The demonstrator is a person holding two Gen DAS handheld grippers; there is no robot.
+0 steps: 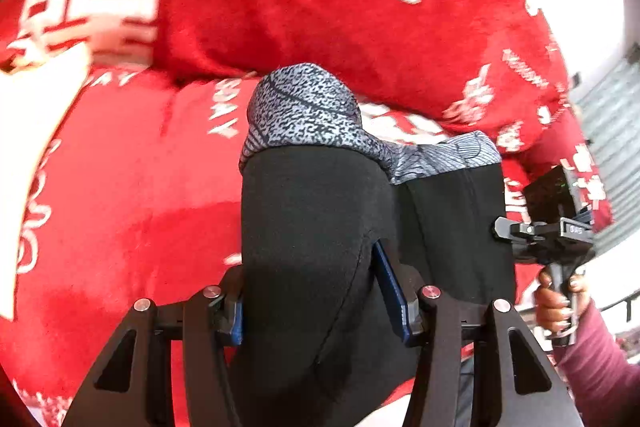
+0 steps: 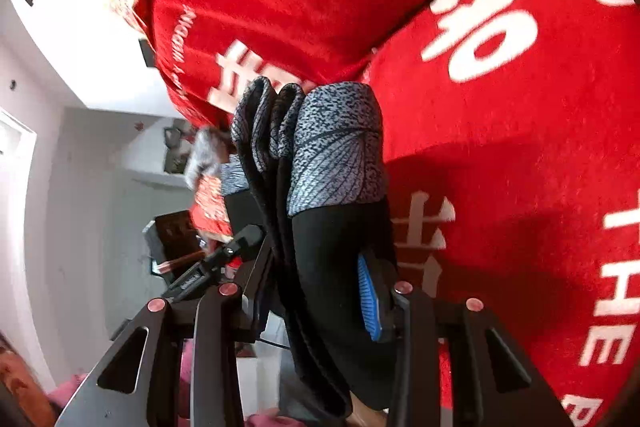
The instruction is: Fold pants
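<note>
The pants [image 1: 316, 227], black with a grey speckled waistband [image 1: 304, 107], run lengthwise between the fingers of the left gripper [image 1: 320, 303], whose blue pads [image 1: 394, 291] press in on the bunched black cloth from either side; the band end juts forward beyond the fingertips, away from the camera, and the long axis follows the line of the fingers; in the right wrist view the same garment [image 2: 332, 267] stands gathered in thick folds inside the right gripper [image 2: 320, 291], one blue ribbed pad [image 2: 368, 297] pinching it on the right while the other finger is hidden behind cloth; here too the grey band [image 2: 336, 147] points ahead and the black legs trail back towards the camera; behind lies a red blanket [image 1: 120, 187] with large white Chinese characters, the double-happiness sign readable, and Latin letters reading "THE" in the right wrist view; the right gripper [image 1: 520, 231] also shows at the pants' right edge, held by the person's hand [image 1: 558, 301].
</note>
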